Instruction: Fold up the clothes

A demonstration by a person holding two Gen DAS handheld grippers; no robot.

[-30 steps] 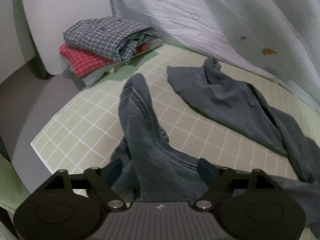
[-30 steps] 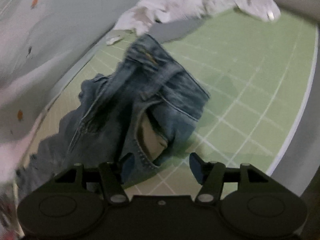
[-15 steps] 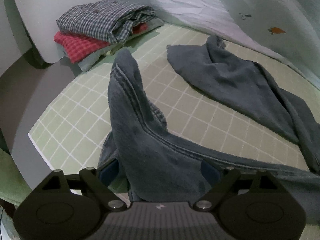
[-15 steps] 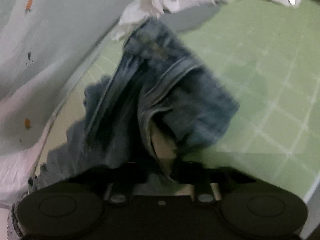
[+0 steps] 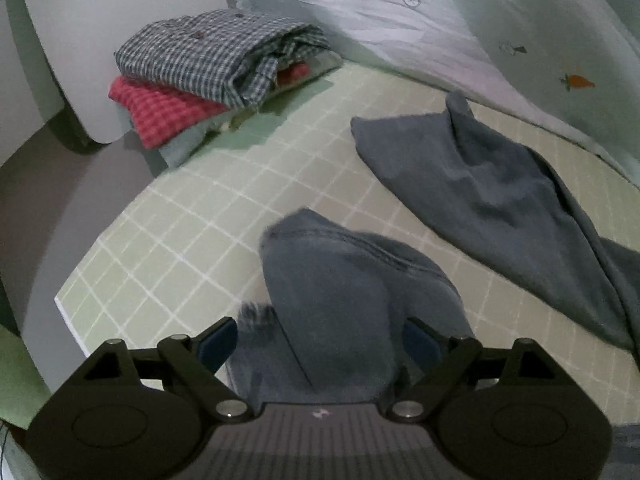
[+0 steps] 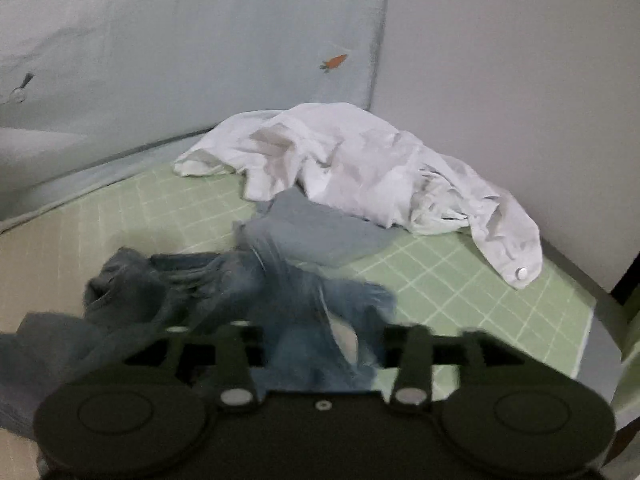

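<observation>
Green grid-patterned mat [image 5: 192,216] is laid flat over a grey surface [image 5: 52,184]. Pale quilt [image 5: 400,32] with small carrot prints [image 5: 578,81] is seen along the mat's far edge, standing against it. White rounded panel [image 5: 100,20] is seen at the left corner; plain white wall [image 6: 520,80] is seen at the right end.

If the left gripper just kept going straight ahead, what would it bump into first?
The jeans: a bunched fold sits right between the left gripper jaws. Beyond lies bare green checked mat, though depth is hard to judge.
</observation>
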